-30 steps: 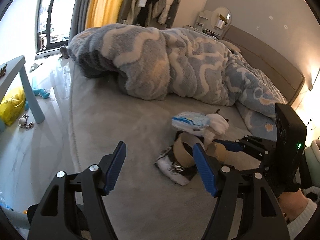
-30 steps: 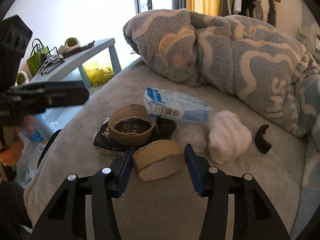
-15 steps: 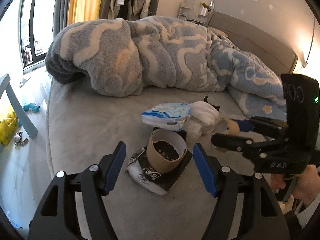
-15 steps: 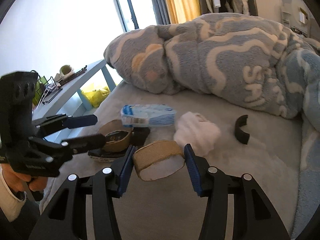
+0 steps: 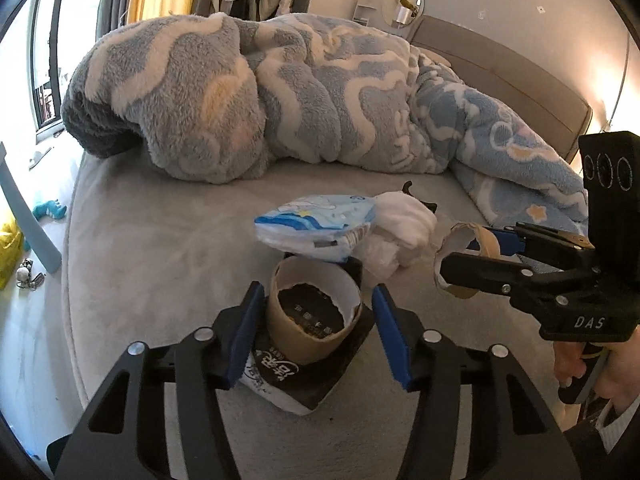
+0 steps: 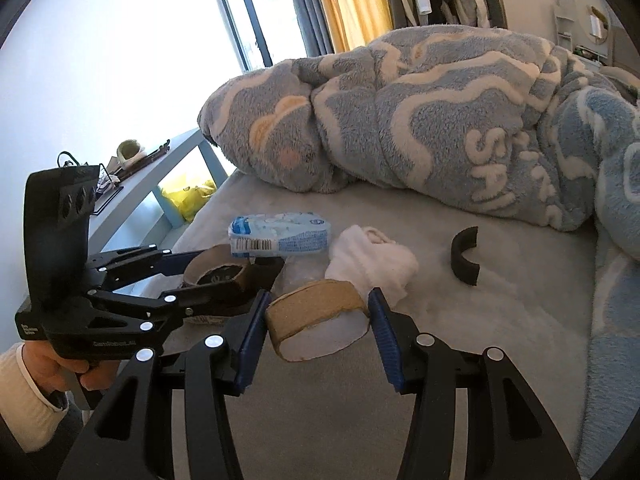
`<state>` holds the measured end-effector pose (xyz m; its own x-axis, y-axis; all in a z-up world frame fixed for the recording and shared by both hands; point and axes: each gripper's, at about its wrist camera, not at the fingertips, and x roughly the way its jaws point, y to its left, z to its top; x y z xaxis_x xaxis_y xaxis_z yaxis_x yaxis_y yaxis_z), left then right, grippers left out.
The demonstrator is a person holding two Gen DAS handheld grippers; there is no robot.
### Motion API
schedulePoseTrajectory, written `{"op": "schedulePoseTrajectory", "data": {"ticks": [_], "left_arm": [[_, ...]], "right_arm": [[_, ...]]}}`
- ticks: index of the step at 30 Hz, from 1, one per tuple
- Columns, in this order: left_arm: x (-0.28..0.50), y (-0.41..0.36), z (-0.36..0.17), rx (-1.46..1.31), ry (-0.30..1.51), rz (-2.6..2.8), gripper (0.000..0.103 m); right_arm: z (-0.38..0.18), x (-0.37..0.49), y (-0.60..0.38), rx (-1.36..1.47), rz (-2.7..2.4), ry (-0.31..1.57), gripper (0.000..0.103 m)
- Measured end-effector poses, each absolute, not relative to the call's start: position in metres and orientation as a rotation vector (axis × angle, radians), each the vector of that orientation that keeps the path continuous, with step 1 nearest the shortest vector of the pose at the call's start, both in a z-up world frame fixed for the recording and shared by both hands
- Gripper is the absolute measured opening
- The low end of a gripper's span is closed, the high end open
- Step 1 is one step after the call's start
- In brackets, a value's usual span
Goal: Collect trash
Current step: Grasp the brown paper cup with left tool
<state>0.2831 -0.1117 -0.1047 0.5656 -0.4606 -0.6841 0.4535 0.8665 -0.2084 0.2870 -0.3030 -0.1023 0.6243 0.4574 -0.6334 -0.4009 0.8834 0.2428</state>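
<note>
On a grey bed (image 5: 152,248) under a heaped blue-and-cream fleece blanket (image 5: 280,100), two hand-held grippers work over a small pile of trash. The left gripper (image 5: 316,330) has its blue-padded jaws spread to either side of an upright brown cardboard ring (image 5: 314,320), one pad close on each flank; whether either pad touches the cardboard cannot be told. That ring stands on a black-and-white printed wrapper (image 5: 280,376) lying flat on the bed. Just behind the ring, a blue-and-white plastic pack (image 5: 316,228) lies on its side, its barcoded end showing in the right wrist view (image 6: 280,236), with a crumpled white cloth (image 5: 404,220) touching the pack on the side nearer the headboard (image 5: 500,80). A thin clear plastic scrap (image 5: 378,254) sits between the cloth and the ring. The right gripper (image 6: 318,326) pinches a second, flattened cardboard ring (image 6: 316,320) between its pads, carried clear of the bed surface beside the first ring, on the cloth's side of it; from the left wrist view it shows as a pale loop (image 5: 460,260) caught in black fingers. Beyond the cloth, away from the ring, a curved black piece (image 6: 466,256) rests alone on the bed. Off the bed's foot edge, well away from the ring, stands a pale blue side table (image 6: 152,176) with a yellow bag (image 6: 188,196) beneath it.
</note>
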Motion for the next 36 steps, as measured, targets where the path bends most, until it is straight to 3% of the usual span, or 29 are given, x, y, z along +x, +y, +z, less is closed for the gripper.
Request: {"op": "schedulePoseTrajectory", "data": {"ticks": [10,36], "left_arm": [[0.277,-0.113,-0.101,-0.006,0.804,-0.528,0.047],[0.233,-0.044,-0.07,-0.09,0.758,-0.412,0.047]], "right_arm": [[-0.085,0.279,-0.291,0.053,0.495,0.736,0.051],[-0.059,0.25,-0.248,0.108,0.485,0.713,0.051]]}}
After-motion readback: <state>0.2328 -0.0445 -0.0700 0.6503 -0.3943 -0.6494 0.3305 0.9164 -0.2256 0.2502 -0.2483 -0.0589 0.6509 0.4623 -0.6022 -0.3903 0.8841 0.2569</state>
